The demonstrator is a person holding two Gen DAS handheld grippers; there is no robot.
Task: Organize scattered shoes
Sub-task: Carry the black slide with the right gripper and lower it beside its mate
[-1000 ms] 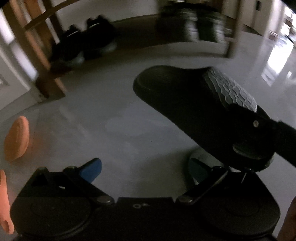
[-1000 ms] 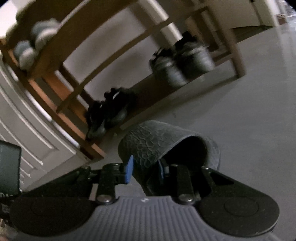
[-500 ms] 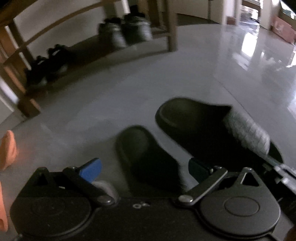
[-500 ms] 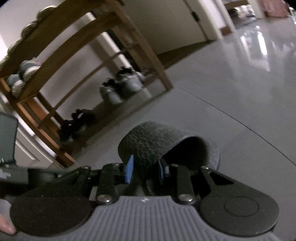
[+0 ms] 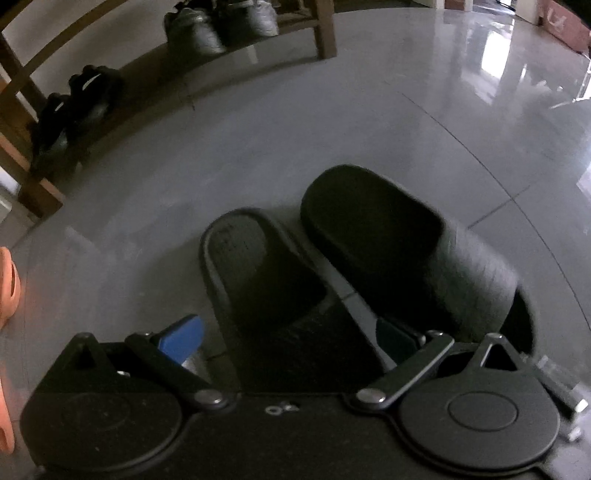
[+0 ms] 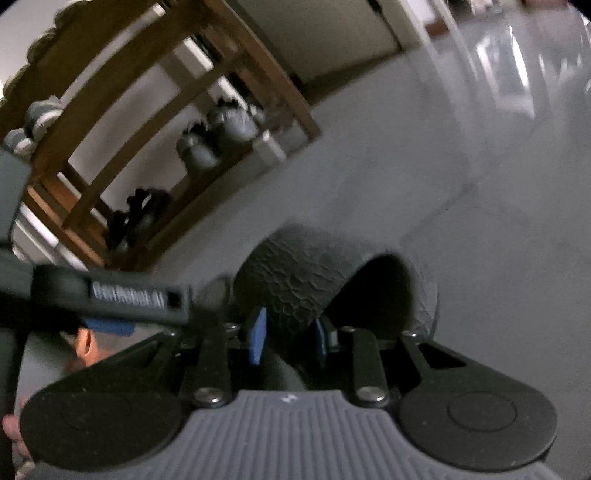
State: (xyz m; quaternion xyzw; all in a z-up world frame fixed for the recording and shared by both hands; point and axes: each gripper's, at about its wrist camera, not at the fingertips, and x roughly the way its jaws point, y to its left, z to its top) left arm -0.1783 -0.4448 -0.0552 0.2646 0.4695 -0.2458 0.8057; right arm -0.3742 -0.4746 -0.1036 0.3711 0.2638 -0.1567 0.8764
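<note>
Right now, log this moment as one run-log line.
right gripper: shut on held slipper's strap | left gripper: open, over floor slipper | slippers side by side | shoe rack: beyond

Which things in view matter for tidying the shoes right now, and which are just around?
Job:
- right tool, shut on right slipper
- left tool, open around left slipper
- shoe rack

Around:
- shelved sneakers
- orange item

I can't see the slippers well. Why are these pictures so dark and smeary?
Left wrist view: window glare whitens the floor, leaving both slippers in shadow. Right wrist view: the shoe rack is smeared by motion blur, and the fisheye lens bends its straight boards.
</note>
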